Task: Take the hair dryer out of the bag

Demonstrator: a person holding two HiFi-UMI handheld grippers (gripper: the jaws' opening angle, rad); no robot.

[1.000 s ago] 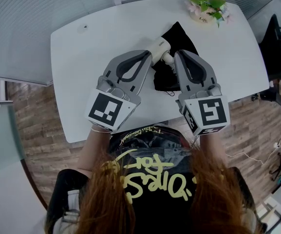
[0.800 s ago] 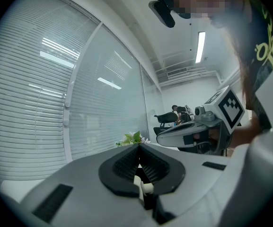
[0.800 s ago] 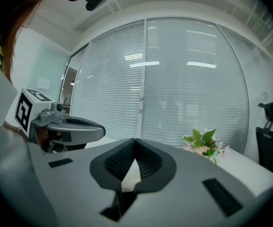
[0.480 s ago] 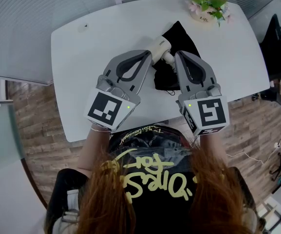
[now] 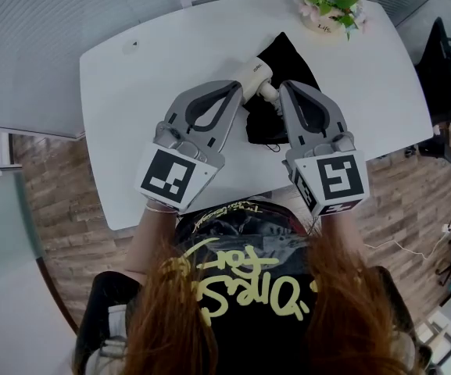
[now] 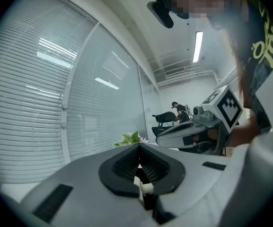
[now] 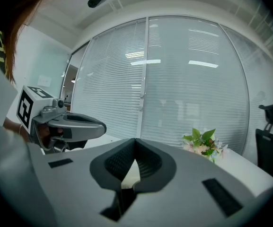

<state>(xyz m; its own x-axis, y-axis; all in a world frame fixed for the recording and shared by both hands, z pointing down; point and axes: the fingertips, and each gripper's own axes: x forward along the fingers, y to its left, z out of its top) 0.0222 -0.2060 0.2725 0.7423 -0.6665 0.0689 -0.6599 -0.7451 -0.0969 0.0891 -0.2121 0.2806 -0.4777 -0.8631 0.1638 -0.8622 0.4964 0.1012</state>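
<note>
One black cloth bag (image 5: 290, 56) on white desk (image 5: 170, 53), cream plastic hair dryer (image 5: 254, 72) partly out of its mouth. Left gripper (image 5: 241, 91) and right gripper (image 5: 284, 89) flank it, fingers pressed together. Nothing shifted since earlier.

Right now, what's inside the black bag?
A cream hair dryer shows at the left edge of the black bag. How much of it is inside, and anything else in there, is covered by its cloth, the left tongs and the right tongs.
</note>
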